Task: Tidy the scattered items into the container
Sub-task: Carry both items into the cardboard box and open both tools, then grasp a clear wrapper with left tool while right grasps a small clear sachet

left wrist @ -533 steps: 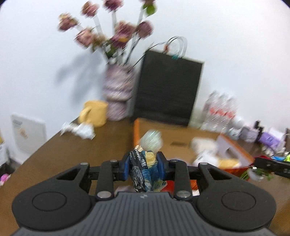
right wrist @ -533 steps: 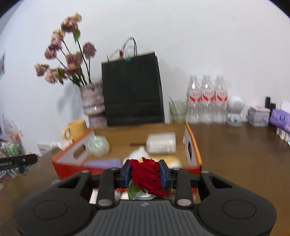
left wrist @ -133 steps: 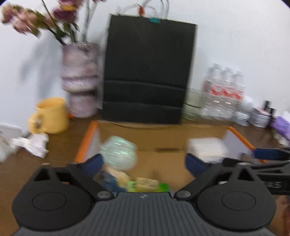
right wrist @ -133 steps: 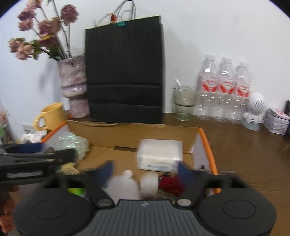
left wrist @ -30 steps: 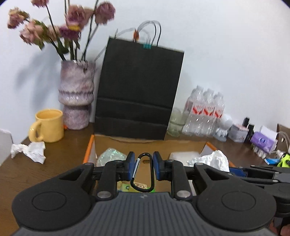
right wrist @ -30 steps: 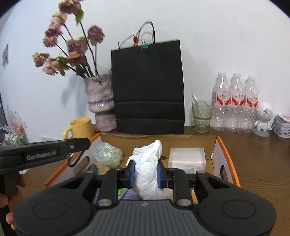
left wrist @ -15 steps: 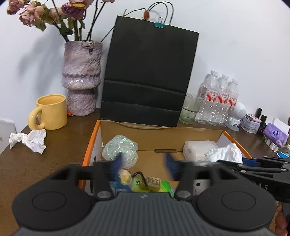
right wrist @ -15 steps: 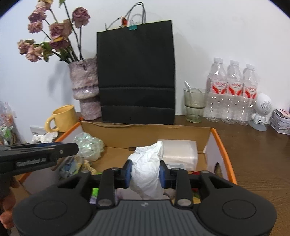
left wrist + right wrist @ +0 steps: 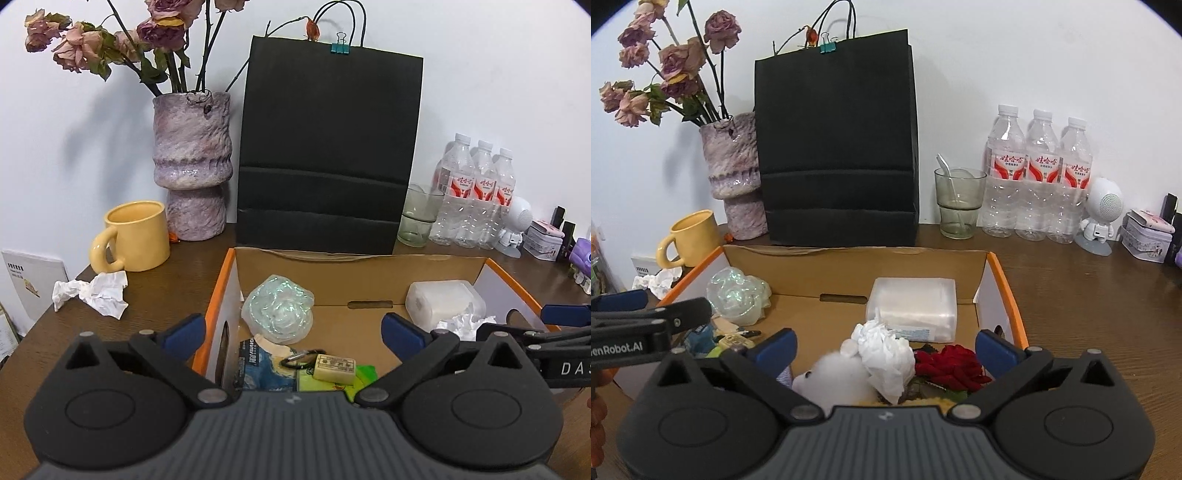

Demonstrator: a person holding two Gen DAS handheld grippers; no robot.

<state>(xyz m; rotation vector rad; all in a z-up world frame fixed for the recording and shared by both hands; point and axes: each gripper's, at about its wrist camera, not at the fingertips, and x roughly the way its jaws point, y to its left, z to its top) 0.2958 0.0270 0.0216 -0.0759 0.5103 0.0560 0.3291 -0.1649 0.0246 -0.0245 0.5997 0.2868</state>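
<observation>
Both grippers, left (image 9: 293,334) and right (image 9: 884,347), have just been opening and stand spread wide over the box with nothing between their blue pads. Below them the orange-rimmed cardboard box (image 9: 849,264) holds a clear plastic tub (image 9: 912,308), crinkly iridescent wrap (image 9: 279,314), crumpled white tissue (image 9: 886,356), a red fabric rose (image 9: 955,363) and a black wire carabiner (image 9: 301,359). Left of the box, another crumpled tissue (image 9: 94,295) lies on the wooden table (image 9: 162,291).
</observation>
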